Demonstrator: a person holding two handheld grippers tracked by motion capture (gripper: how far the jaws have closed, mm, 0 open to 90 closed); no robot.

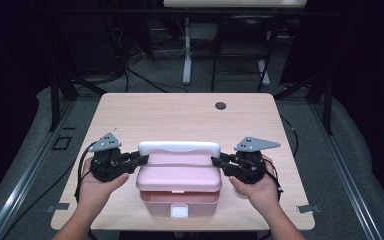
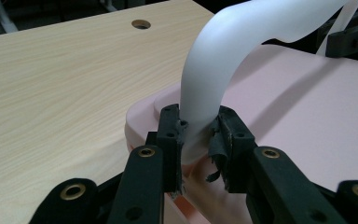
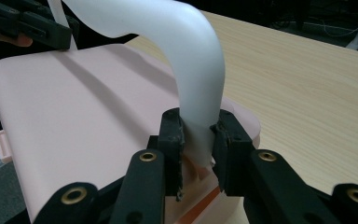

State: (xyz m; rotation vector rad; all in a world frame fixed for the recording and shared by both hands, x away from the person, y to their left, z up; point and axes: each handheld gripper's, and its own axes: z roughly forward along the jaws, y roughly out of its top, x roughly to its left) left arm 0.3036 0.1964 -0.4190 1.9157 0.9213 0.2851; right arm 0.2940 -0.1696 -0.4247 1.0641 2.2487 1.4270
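A pink box (image 1: 179, 192) with a pink lid (image 1: 179, 172) and a white clasp (image 1: 179, 212) stands at the near middle of the wooden table (image 1: 180, 115). A white handle (image 1: 179, 147) arches over the lid, raised upright. My left gripper (image 1: 141, 159) is shut on the handle's left end (image 2: 200, 116), close to the lid (image 2: 303, 116). My right gripper (image 1: 217, 161) is shut on the handle's right end (image 3: 200, 116), above the lid (image 3: 74, 116). A hand holds each gripper at the box's sides.
A dark round hole (image 1: 220, 105) lies in the tabletop at the far right of centre. Beyond the table stand desk legs (image 1: 186, 55) and cables on a grey floor. Metal rails (image 1: 10, 205) run along both sides of the table.
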